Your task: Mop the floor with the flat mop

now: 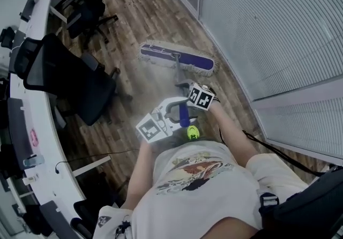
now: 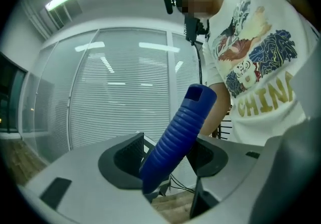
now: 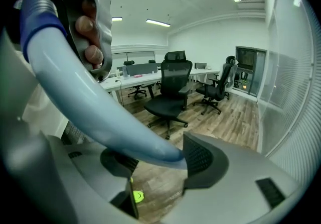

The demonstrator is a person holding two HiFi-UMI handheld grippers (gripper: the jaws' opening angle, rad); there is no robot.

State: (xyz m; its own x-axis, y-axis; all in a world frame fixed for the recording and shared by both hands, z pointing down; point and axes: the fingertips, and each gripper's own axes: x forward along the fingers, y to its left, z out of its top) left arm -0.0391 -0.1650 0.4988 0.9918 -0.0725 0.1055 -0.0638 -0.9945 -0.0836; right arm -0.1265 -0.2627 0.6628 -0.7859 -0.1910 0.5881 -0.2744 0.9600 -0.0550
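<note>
While the person stands on the wooden floor [image 1: 134,13], the left gripper [image 2: 168,153] has its jaws closed around the blue ribbed grip [image 2: 180,132] at the top of the flat mop [image 1: 182,58]; the grip fills the gap between both pads. Lower on the handle, the right gripper [image 3: 159,161] pinches the pale pole [image 3: 90,102]. Further ahead, the purple mop head [image 1: 161,52] lies flat on the floor, near a glass wall with blinds [image 1: 257,18]. To the left, a black office chair [image 1: 69,80] stands beside a white desk [image 1: 40,125].

floor [image 1: 144,13]: matt wood-look planks | mop grip [image 2: 175,137]: ribbed blue plastic | mop pole [image 3: 95,117]: smooth, glossy | mop pad [image 1: 161,53], 12 o'clock: fringed cloth
</note>
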